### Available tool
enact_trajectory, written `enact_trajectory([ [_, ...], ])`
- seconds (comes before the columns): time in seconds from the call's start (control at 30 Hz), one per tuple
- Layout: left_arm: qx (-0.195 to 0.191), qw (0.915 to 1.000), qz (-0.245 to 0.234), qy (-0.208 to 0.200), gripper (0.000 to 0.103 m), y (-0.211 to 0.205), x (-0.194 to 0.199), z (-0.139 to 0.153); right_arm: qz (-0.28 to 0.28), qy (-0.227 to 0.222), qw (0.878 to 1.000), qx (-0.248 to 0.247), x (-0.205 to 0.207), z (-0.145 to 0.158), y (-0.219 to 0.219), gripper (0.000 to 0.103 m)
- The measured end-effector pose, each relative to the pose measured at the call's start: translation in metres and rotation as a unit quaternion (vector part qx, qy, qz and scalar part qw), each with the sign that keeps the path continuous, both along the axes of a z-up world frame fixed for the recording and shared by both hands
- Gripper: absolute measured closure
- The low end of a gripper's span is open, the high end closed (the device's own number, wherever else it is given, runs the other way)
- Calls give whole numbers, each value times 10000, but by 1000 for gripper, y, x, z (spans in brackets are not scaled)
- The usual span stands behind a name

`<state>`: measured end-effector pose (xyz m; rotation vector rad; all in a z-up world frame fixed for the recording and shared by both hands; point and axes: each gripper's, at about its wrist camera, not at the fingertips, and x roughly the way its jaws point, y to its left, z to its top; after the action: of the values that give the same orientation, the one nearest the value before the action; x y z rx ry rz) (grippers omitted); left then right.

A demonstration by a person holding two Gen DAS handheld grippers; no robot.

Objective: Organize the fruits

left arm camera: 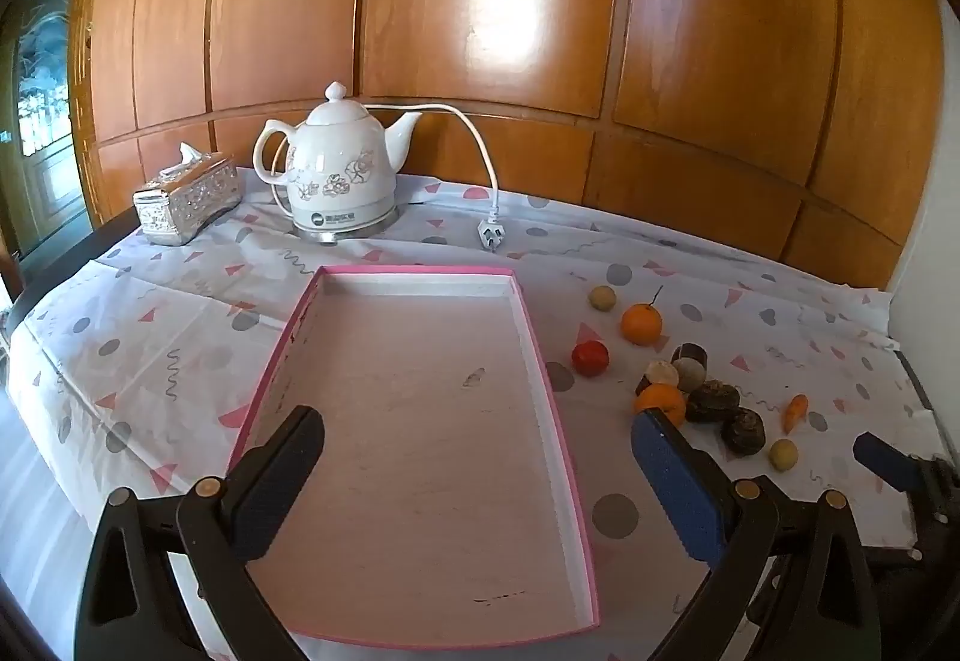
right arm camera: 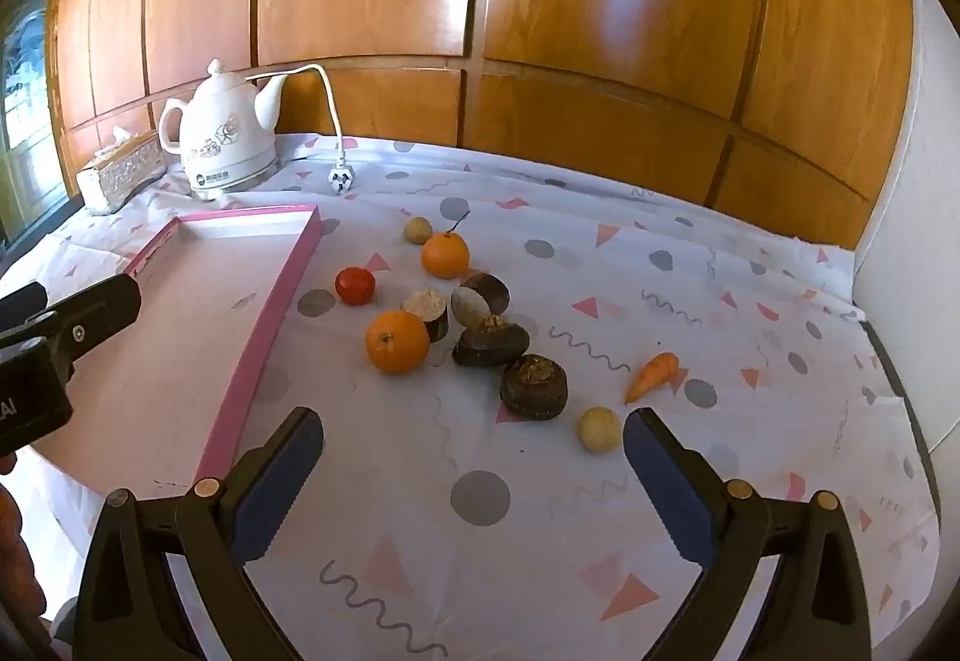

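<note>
Fruits lie loose on the table [right arm camera: 750,301], all on its patterned cloth at about three o'clock of the pink tray [left arm camera: 555,397], none of them inside it. Nearest the tray sits a small red fruit [right arm camera: 355,285], with one orange [right arm camera: 397,342] in front of it and a second orange [right arm camera: 444,255] behind, stem up. A pale round fruit [right arm camera: 417,230] rests at eleven o'clock of that far orange, just beside it. Dark brown pieces [right arm camera: 534,385] cluster in the middle, two of them cut and showing pale faces. Out at three o'clock of the cluster lies a little carrot [right arm camera: 652,376], and another pale ball [right arm camera: 599,429] sits close to the right tongs' [right arm camera: 473,454] right finger. Those right tongs stand wide apart, holding nothing. Left tongs [left arm camera: 477,460] hover over the near end of the tray, spread just as wide, nothing between them. Up at twelve o'clock a white kettle [left arm camera: 339,172] and a silver tissue box [left arm camera: 186,202] stand against the wooden wall.
</note>
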<state>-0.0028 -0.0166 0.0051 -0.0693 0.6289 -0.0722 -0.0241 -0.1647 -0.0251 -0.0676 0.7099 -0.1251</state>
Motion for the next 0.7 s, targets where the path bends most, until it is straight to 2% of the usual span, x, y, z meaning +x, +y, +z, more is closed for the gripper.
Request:
enact_trajectory([
  [0.27,23,10000,-11,6,0,5,-4,-2,18,-4,10000,-42,2,0,6,1],
  [0.7,137,9999,-46,9,0,2,-6,-1,-116,117,9999,53,-4,-2,-12,1],
])
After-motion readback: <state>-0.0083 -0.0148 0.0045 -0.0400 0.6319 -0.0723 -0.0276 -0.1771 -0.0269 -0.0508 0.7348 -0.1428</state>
